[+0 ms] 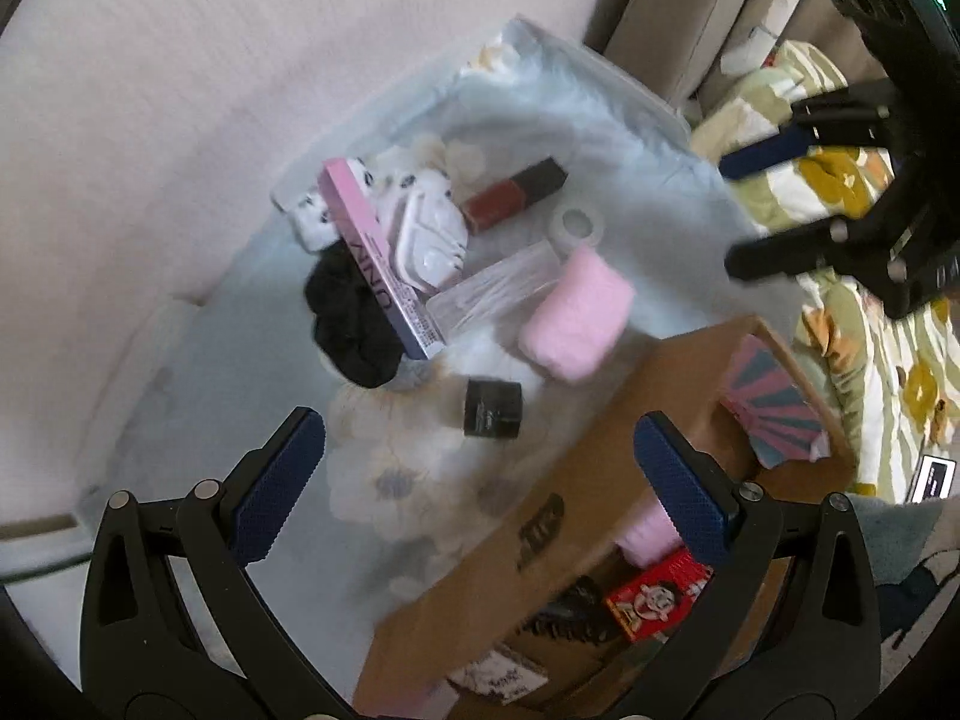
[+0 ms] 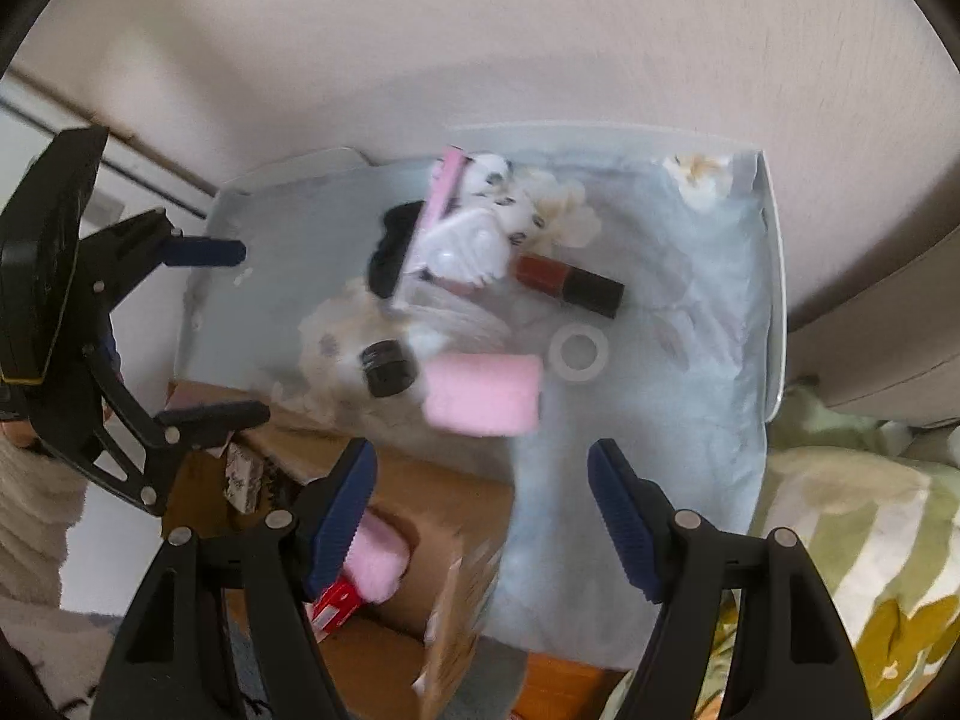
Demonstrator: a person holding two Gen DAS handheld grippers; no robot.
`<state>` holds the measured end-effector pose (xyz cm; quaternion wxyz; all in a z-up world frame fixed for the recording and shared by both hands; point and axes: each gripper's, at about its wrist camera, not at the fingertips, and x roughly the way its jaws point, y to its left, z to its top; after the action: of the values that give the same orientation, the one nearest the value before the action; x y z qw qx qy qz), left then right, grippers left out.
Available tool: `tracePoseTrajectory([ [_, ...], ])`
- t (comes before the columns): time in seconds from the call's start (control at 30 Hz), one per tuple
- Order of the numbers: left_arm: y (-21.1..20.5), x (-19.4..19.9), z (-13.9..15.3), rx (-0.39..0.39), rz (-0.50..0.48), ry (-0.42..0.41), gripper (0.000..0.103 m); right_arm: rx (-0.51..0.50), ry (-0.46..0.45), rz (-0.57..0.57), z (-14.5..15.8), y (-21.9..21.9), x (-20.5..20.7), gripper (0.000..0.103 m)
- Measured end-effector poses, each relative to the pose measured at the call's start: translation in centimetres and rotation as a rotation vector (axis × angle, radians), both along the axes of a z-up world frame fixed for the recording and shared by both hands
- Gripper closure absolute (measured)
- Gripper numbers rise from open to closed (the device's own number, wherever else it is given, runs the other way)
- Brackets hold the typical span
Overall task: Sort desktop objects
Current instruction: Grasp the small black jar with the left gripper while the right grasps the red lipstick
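Note:
A small table with a pale blue floral cloth holds a pile: a pink roll, a small black jar, a red-and-black bottle, a pink long box, a white case, a clear tape ring and a black scrunchie. My left gripper is open and empty above the jar. My right gripper is open and empty, near the pink roll.
An open cardboard box stands against the table's near side, holding a pink item, a red packet and other things. A floral bedspread lies to the right. A wall runs behind the table.

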<state>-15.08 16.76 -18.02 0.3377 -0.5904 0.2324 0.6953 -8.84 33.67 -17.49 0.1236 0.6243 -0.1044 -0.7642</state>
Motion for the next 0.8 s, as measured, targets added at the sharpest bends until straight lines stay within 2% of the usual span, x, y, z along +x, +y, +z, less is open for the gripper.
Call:
tracePoseTrajectory([
  [0.17,0.2,-1.3,-2.9,-0.041,-0.048,-0.039,0.0,0.028,0.034,0.065,-2.0,1.7,-3.3,0.034],
  [0.37,0.9,-0.9,-5.2,-0.11,-0.136,-0.038,0.002,0.137,0.063,0.195,-3.8,1.2,-6.2,0.034],
  [0.57,1.0,-0.6,-6.5,-0.109,-0.142,-0.067,0.002,0.133,0.068,0.304,-5.9,0.1,-8.1,0.034],
  [0.67,0.7,-0.9,-6.8,-0.079,-0.116,-0.099,0.003,0.133,0.066,0.339,-7.0,-0.4,-8.9,0.034],
  [0.8,0.3,-1.0,-7.6,-0.102,-0.118,-0.113,0.006,0.163,0.086,0.412,-8.1,-1.5,-9.6,0.037],
])
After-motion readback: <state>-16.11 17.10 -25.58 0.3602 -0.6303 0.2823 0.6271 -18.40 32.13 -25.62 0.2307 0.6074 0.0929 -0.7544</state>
